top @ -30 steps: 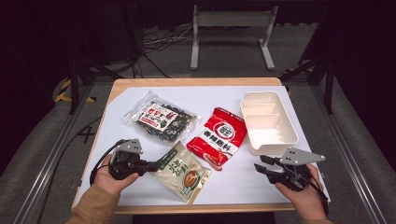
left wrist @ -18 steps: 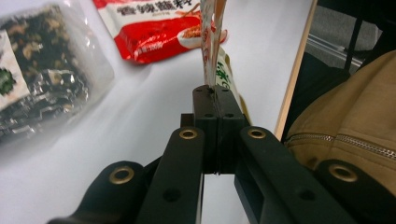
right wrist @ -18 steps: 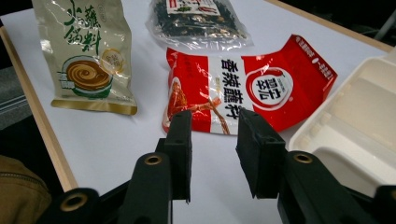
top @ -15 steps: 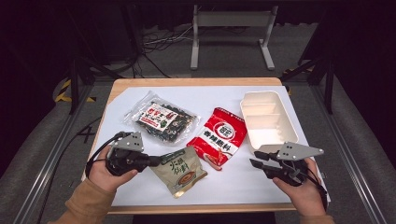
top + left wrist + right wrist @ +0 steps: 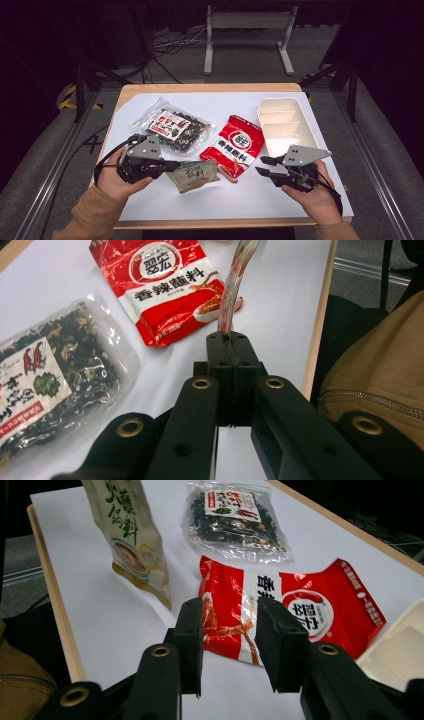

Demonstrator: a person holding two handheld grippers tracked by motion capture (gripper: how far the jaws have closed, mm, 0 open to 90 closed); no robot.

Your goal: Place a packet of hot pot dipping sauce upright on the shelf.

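Already the green pouch (image 5: 194,175) is pinched at one edge by the closed left gripper (image 5: 172,164) and held off the table (image 5: 210,207), its length reaching toward the half-open, empty right gripper (image 5: 264,166).

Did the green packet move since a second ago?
Yes. The green packet, pinched by the left gripper, has been lifted and swung so its lower end no longer lies below the red packet.
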